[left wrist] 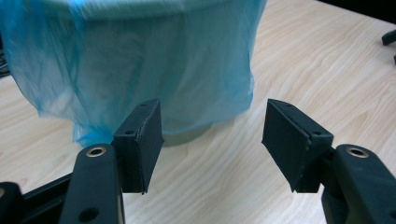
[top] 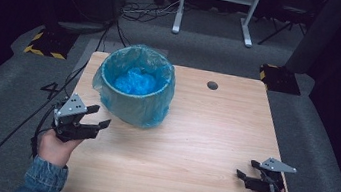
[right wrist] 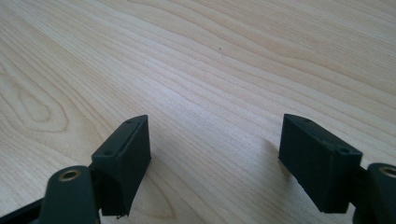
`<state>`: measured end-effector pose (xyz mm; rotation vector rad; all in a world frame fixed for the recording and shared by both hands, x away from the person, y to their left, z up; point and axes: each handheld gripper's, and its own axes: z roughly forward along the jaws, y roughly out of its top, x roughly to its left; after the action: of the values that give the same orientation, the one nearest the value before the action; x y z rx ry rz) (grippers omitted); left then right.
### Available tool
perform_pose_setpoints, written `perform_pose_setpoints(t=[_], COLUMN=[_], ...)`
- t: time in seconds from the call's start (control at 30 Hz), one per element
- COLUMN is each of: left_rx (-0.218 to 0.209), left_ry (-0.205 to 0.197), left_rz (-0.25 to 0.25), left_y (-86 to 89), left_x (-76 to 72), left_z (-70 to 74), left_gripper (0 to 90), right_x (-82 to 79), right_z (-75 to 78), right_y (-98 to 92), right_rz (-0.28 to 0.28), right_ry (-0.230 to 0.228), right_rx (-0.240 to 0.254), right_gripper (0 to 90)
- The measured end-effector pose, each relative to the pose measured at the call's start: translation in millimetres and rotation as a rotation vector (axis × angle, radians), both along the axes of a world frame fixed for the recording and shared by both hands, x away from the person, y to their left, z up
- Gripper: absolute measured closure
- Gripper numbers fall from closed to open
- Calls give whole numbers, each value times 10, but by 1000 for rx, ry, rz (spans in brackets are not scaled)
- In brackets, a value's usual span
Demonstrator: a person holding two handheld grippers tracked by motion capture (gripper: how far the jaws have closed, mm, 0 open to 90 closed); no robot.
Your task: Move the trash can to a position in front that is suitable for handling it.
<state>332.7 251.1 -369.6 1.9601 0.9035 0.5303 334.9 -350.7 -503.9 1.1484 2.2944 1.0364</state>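
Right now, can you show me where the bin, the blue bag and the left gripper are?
bin point(left wrist: 187, 136), left gripper view, on its bare base below the bag.
blue bag point(top: 129, 108), high view, on the part draped down the outside.
left gripper point(top: 99, 117), high view, between its open fingertips.

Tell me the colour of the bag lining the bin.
The bag is translucent blue, clearest in the high view.

Round bin point(top: 133, 102) upright at the table's far left (blue liner point(top: 135, 82) draped over rim)
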Motion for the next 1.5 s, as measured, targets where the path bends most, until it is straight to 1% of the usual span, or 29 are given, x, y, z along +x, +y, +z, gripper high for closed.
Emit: perform_pose_setpoints(t=[0.03,0.07,0.13,0.2,0.23,0.27,0.33,0.37,0.4,0.43,0.5,0.57,0.63,0.67,0.7,0.73,0.77,0.87,0.9,0.97,1.07,1.17,1.2,1.23,1.27,1.33,1.4,1.47,1.5], left_rx=[-2,-6,-14,-4,-9,-9,-36,4,25,25,12,3,8,8,14,15,15,-8,-8,-6,43,58,71,71,74,80,100,72,72], left_ry=[0,0,-5,-12,-14,-14,-23,-41,-56,-56,-68,-65,-68,-68,-67,-62,-62,-49,-49,-45,-51,-47,-42,-42,-36,-29,-7,7,7], left_rz=[5,10,14,28,35,35,56,92,93,93,87,91,99,99,100,100,100,112,112,127,167,180,185,185,197,203,206,200,200], left_y=[1,5,22,42,63,63,73,45,27,27,11,22,37,37,43,66,66,126,126,132,103,72,52,52,50,47,33,31,31], left_x=[12,25,78,139,198,198,258,287,302,302,350,413,500,500,534,614,614,764,764,836,931,992,1051,1051,1112,1141,1193,1215,1215], left_z=[20,41,99,153,201,201,255,290,305,305,334,375,438,438,460,482,482,462,462,457,463,460,452,452,431,412,361,332,332], left_gripper=[383,385,385,385,384,381,365,327,325,331,333,334,338,346,346,351,353,358,358,358,333,328,329,328,326,320,322,321,323], right_x=[1,6,7,7,7,7,7,7,7,7,8,8,8,8,8,8,8,8,8,8,8,9,9,9,9,10,10,7,7], right_z=[0,-1,-1,-1,-1,-1,-1,-1,-1,-1,-1,-1,-1,-1,-1,-1,-1,-1,-1,-1,-1,-2,-2,-2,-2,-2,-1,-2,-2], right_y=[0,-1,-3,-3,-3,-3,-3,-3,-3,-3,-3,-3,-3,-3,-3,-3,-3,-3,-3,-3,-2,-1,0,0,0,1,0,3,4], right_rz=[-2,-16,-20,-21,-21,-21,-21,-21,-21,-21,-25,-25,-25,-25,-25,-25,-25,-25,-25,-25,-30,-34,-35,-35,-35,-36,-36,-40,-40], right_ry=[0,3,4,3,4,4,3,3,3,3,3,3,3,3,3,3,3,3,3,3,3,3,3,3,3,4,5,3,3], right_rx=[-1,-1,-1,-1,-1,-1,-1,-1,-1,-1,-2,-2,-2,-2,-2,-2,-2,-2,-2,-2,-5,-5,-5,-5,-6,-6,-7,-7,-7], right_gripper=[237,229,229,228,228,228,228,228,228,228,226,226,225,226,226,226,225,225,225,225,215,211,209,209,207,204,202,201,201])
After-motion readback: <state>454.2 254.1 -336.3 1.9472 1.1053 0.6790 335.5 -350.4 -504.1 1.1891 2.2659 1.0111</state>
